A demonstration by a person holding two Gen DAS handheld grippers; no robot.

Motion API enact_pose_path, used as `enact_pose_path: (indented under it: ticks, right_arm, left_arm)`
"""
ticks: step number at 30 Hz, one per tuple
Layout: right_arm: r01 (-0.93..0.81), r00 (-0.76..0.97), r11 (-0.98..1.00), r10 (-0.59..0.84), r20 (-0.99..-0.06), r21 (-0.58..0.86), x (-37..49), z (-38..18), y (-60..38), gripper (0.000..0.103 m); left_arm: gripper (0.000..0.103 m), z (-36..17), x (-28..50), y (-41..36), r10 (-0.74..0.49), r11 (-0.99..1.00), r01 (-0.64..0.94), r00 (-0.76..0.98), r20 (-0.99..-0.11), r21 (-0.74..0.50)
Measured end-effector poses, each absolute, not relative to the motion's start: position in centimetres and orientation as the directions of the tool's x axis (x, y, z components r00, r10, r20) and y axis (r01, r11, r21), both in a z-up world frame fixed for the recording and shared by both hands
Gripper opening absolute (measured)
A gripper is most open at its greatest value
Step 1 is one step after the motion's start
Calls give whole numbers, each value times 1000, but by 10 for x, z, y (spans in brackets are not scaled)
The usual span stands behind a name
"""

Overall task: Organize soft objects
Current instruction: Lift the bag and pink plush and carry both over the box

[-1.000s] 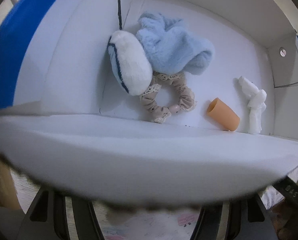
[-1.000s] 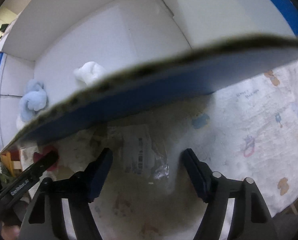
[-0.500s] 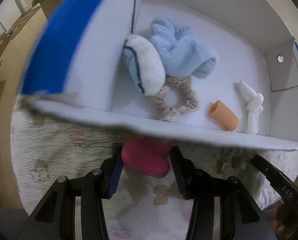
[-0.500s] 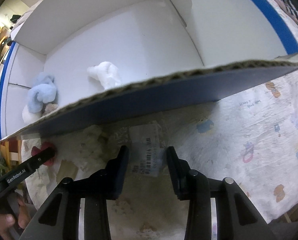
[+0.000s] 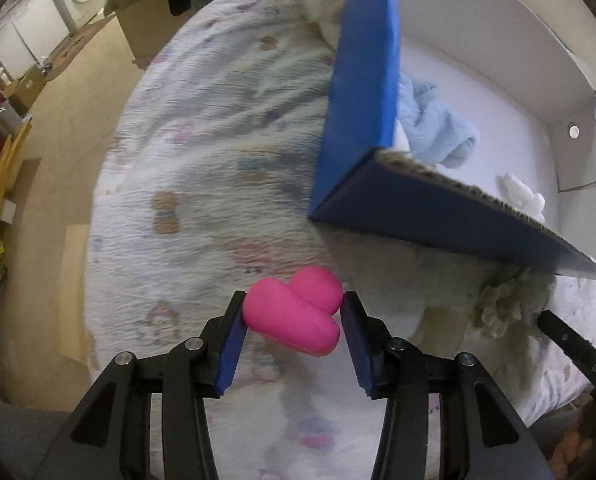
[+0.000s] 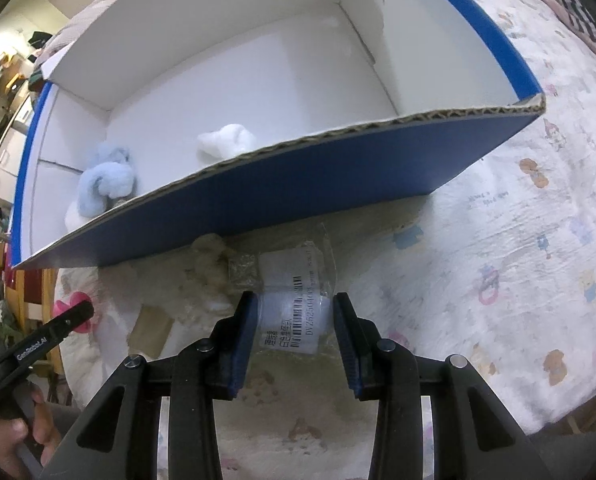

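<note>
The patterned bed sheet (image 5: 201,168) covers the whole work surface; broad bare stretches lie left of the box in the left wrist view and right of it in the right wrist view. The box (image 6: 338,184), blue outside and white inside, stands on the sheet with its top open. Its near wall shows a raw corrugated edge running across both views, and its near left corner juts toward the left tongs. Most of the white box floor is bare. At the left end of the floor lies a light blue fluffy cloth (image 6: 105,180); a small white wad (image 6: 225,140) lies nearer the middle, close to the near wall. A cream fuzzy piece (image 5: 502,304) lies on the sheet against the outside foot of the near wall.

Left tongs (image 5: 293,312): partly closed, both pads pressing a pink heart-shaped soft toy (image 5: 293,316), held outside the box just near of its corner.

Right tongs (image 6: 293,308): partly closed on a clear packet with a barcode label (image 6: 293,312), outside the box just near of the near wall
</note>
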State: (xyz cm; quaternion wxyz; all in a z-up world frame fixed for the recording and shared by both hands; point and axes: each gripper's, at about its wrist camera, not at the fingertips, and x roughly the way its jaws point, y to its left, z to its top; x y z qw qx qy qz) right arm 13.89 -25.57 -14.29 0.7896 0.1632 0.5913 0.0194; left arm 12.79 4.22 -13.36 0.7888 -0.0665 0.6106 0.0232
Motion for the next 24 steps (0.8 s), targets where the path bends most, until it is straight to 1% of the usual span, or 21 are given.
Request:
enact_pose_path:
  ticks: [7, 13, 16, 20, 24]
  right_arm:
    - [124, 318, 947, 243, -916, 295, 120, -126, -251, 41]
    - [87, 337, 949, 259, -905, 304, 101, -115, -252, 41]
    - [65, 351, 950, 265, -898, 306, 96, -105, -248, 41]
    - [24, 374, 950, 281, -884, 312, 89, -93, -240, 41]
    - [-40, 401, 949, 302, -865, 313, 83, -81, -228, 41]
  left_arm:
    - [43, -116, 107, 57, -17, 992, -114, 296, -955, -53]
    - [43, -89, 96, 47, 5, 997, -78, 408, -913, -29]
    - [43, -81, 104, 38, 16, 995, -94, 427, -904, -27]
    - [43, -67, 91, 38, 51, 991, -130, 456, -888, -10]
    - [43, -50, 79, 37, 96, 988, -155, 521, -848, 17]
